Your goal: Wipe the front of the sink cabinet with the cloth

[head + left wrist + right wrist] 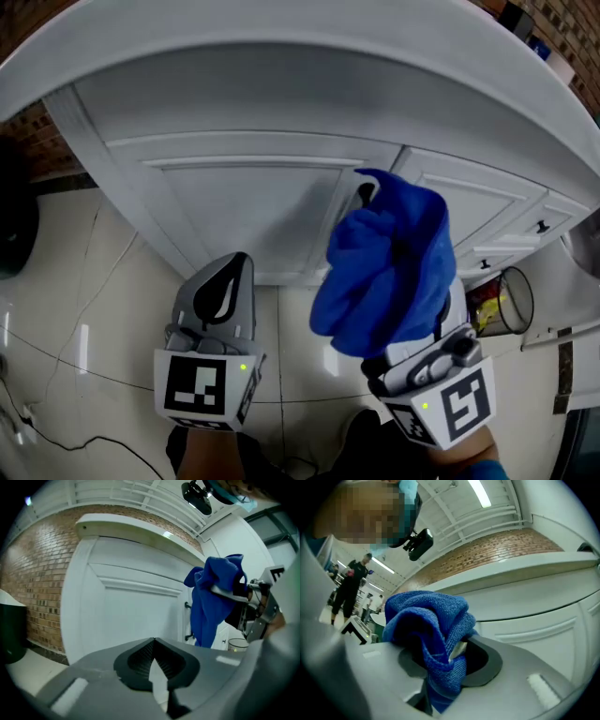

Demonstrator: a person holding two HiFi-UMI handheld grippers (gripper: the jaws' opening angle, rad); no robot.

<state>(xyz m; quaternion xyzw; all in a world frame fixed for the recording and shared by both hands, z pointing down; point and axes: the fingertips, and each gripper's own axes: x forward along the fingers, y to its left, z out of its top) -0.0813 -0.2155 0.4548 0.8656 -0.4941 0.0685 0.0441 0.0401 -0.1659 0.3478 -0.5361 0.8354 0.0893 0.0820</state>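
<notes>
— When you look at the sink cabinet (234, 108), what is the blue thing in front of it?
— That is the cloth (389, 262), a thick, nubbly one, bunched into soft folds. The right hand-held gripper (454, 656) has its jaws pinched on a fold of it. The rest bulges up over the jaws and hangs down beside them.
— Is it on the cabinet?
— It is held up against the cabinet's front, at the seam beside the left door (253, 206), and it covers part of a dark handle (366, 192). Whether it touches the paint, I cannot tell.
— What is the cabinet like?
— Smooth and painted white. The door has a raised frame round a flat panel, and a rounded white top (281, 56) overhangs it. A rough red brick wall (37, 573) stands to the cabinet's left.
— And the other one?
— The left hand-held gripper (153, 651) is grey moulded plastic with dark ribbed pads. Its jaws are pressed together with nothing between them. It sits lower than the cloth and to its left, apart from it, pointing at the left door above a glossy pale tiled floor (94, 309).
</notes>
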